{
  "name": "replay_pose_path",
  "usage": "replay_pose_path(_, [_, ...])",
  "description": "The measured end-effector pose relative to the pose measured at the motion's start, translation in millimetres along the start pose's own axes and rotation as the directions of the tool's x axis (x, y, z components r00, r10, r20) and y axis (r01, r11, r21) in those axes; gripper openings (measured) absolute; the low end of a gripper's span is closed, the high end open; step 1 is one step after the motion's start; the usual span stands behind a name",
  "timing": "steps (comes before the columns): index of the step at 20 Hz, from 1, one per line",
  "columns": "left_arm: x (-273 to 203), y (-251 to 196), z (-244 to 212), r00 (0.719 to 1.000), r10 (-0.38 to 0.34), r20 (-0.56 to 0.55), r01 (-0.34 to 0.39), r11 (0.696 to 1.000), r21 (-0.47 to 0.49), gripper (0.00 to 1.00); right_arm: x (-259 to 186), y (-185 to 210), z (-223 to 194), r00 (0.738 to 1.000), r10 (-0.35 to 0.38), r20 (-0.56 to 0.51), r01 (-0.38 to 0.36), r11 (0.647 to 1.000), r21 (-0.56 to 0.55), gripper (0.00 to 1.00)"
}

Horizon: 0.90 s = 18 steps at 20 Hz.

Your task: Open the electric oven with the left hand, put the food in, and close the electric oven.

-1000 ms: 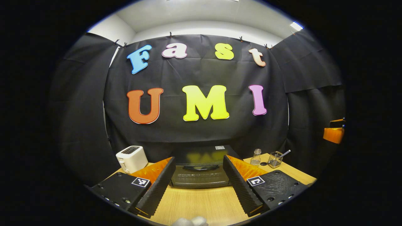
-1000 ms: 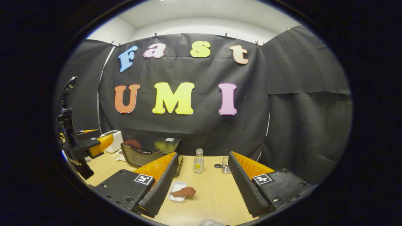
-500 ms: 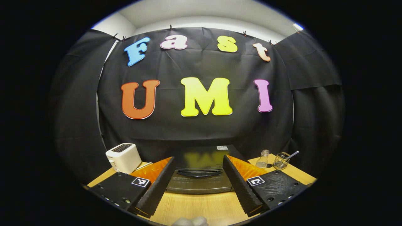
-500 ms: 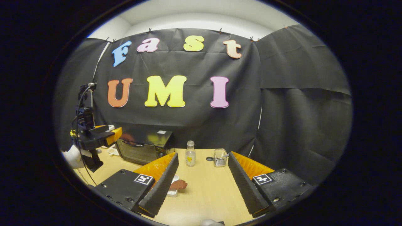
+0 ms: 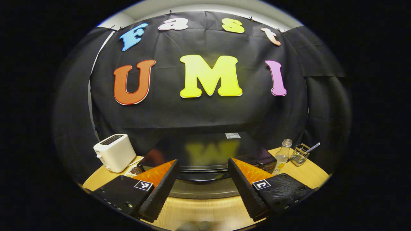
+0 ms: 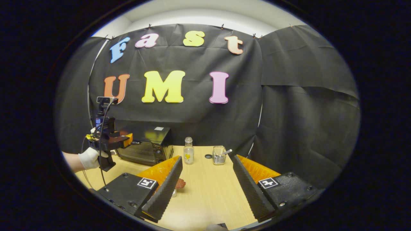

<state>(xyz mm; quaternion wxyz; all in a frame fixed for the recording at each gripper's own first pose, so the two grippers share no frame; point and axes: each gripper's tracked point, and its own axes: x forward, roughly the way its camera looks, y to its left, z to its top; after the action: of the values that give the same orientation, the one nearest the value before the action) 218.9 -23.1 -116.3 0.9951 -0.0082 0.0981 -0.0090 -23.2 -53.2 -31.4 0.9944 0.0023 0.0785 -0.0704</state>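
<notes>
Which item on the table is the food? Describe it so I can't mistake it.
On the wooden table, right of the black oven and nearer than the glass bottle, lies a reddish-brown piece of food. It alone is red, half hidden behind the right tool's finger.

Table [image 6: 205, 192]: carried every item, backed by the cloth wall.

Electric oven [image 5: 205, 150]: stood at the table's rear, door facing forward, directly before the left gripper [image 5: 203, 183], whose fingers flanked its door in the left gripper view.

Toaster [image 5: 114, 152]: stood left of the oven, near the table's left edge.

Bottle [image 6: 188, 155]: stood upright right of the oven; a cap [image 6: 208, 156] lay on the table between it and the wire holder [image 6: 219, 155], farther right, with a utensil in it.

Food [image 6: 179, 183]: lay on the table forward of the oven, partly behind the right gripper's [image 6: 207, 192] left finger.

Gloved hand [image 6: 90, 158]: held the left gripper at the oven's front-left in the right gripper view.
</notes>
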Motion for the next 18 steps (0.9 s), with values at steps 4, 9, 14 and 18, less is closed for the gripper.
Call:
replay_pose_path(4, [14.3,1.0,-20.4,0.998,-0.001,-0.057,0.001,1.0,-0.004,0.97,5.9,2.3,-1.8,1.0,-0.005,-0.015,0.006,1.0,0.013,1.0])
replay_pose_path(9, [20.7,2.8,-19.2,0.999,-0.004,-0.053,0.003,1.0,-0.009,0.97,5.9,10.4,-5.0,1.0,0.008,-0.022,-0.008,1.0,0.012,1.0])
replay_pose_path(14, [21.3,4.1,-21.3,0.995,-0.004,-0.099,0.003,1.0,-0.017,0.97,2.1,15.5,-11.4,0.999,0.021,-0.032,-0.02,0.999,0.033,1.0])
replay_pose_path(18, [12.5,2.4,-23.1,0.992,-0.012,-0.124,0.011,1.0,-0.008,0.97,-5.0,17.2,-12.5,0.999,0.025,-0.027,-0.025,0.999,0.026,1.0])
